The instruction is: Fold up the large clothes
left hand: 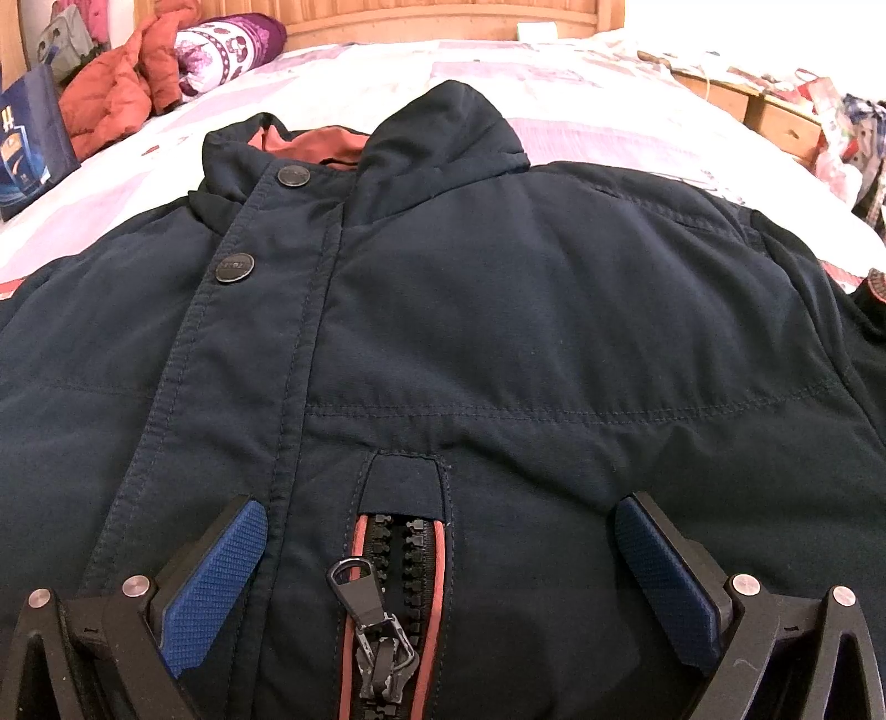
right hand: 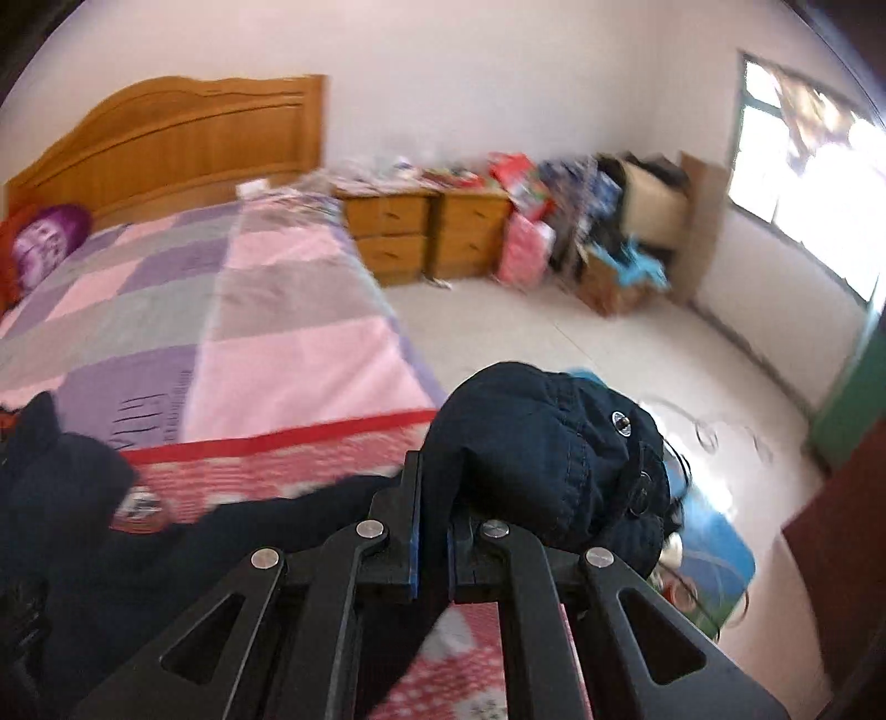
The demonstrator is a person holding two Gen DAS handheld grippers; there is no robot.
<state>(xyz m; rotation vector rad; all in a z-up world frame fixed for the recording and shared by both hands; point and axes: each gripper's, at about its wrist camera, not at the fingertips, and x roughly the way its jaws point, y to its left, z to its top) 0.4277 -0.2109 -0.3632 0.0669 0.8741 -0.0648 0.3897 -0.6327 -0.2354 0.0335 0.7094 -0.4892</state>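
Note:
A dark navy padded jacket (left hand: 498,332) lies front up on the bed, collar toward the headboard, with a pink-edged zipper (left hand: 387,581) part open at the bottom. My left gripper (left hand: 437,501) hovers open just over the jacket's chest, its blue pads (left hand: 216,581) on either side of the zipper, holding nothing. In the right wrist view my right gripper (right hand: 434,498) is shut on the bunched navy sleeve cuff (right hand: 531,443), which has snap buttons and is raised above the bed's edge. The sleeve trails down left to the jacket body (right hand: 66,487).
The checked pink and purple bedcover (right hand: 249,310) stretches to a wooden headboard (right hand: 166,138). An orange jacket (left hand: 122,83) and purple pillow (left hand: 227,44) lie at the bed's far left. Wooden nightstands (right hand: 426,232) and piled boxes (right hand: 609,221) line the wall beside open floor.

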